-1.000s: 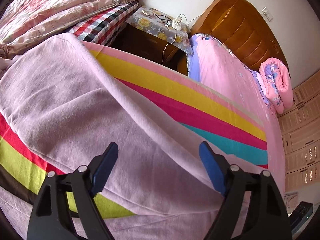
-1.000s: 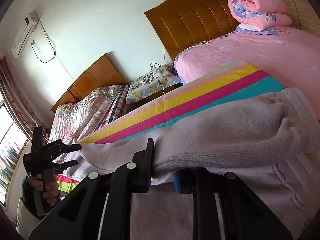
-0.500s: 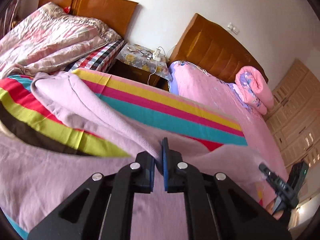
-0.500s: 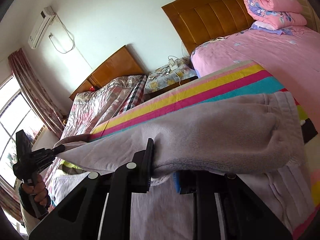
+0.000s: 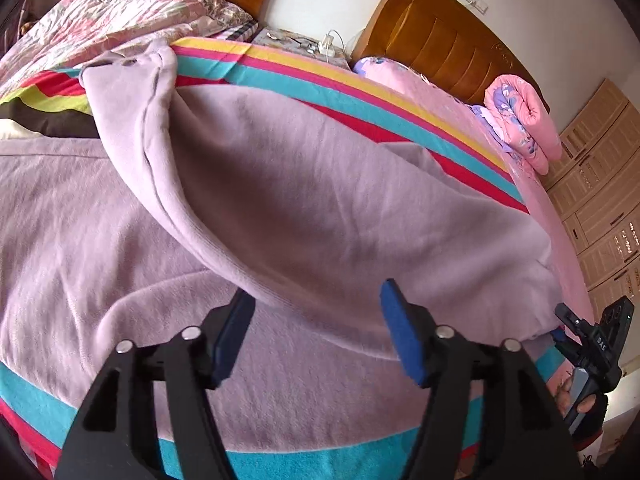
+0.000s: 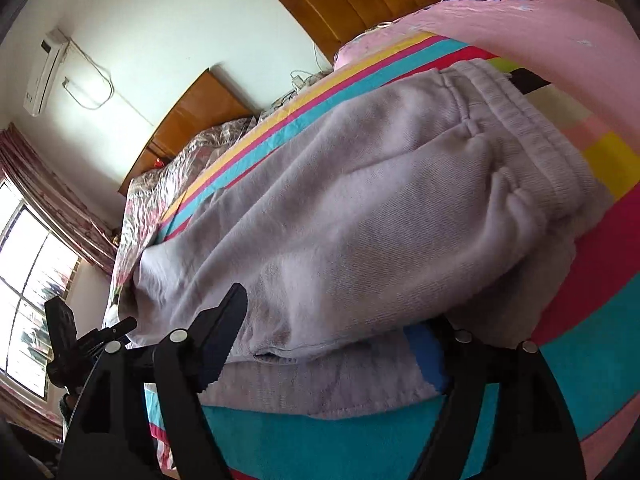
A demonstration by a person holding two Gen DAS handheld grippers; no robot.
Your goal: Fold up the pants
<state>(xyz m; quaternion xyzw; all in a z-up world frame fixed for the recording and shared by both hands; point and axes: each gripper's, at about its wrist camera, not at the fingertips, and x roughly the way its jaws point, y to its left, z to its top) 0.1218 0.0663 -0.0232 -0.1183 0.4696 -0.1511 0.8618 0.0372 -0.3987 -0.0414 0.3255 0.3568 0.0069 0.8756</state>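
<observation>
Lilac pants [image 5: 304,200] lie folded over on themselves on a striped blanket [image 5: 420,120]. My left gripper [image 5: 316,332] hovers at the near edge of the folded layer. Its jaws are opening, with the fabric's rounded fold between them and the blue pads [image 5: 400,340] off the cloth. In the right wrist view the pants [image 6: 380,208] show their ribbed waistband [image 6: 524,120] at the far right. My right gripper [image 6: 328,344] is also opening. The upper layer's hem drapes between its fingers and partly hides the right pad [image 6: 430,364]. Each gripper shows in the other's view: the right gripper [image 5: 592,348] and the left gripper [image 6: 80,340].
A pink bed with a rolled quilt [image 5: 524,116] and a wooden headboard [image 5: 448,40] lies beyond the blanket. A nightstand with cables [image 5: 316,42] stands between it and a second bed with a floral quilt [image 5: 120,12]. Wardrobe doors [image 5: 608,200] stand right; a window [image 6: 28,280] left.
Half a second ago both grippers were shut on the pants' fabric. Both have now opened and let go, and the carried layer lies spread over the lower one.
</observation>
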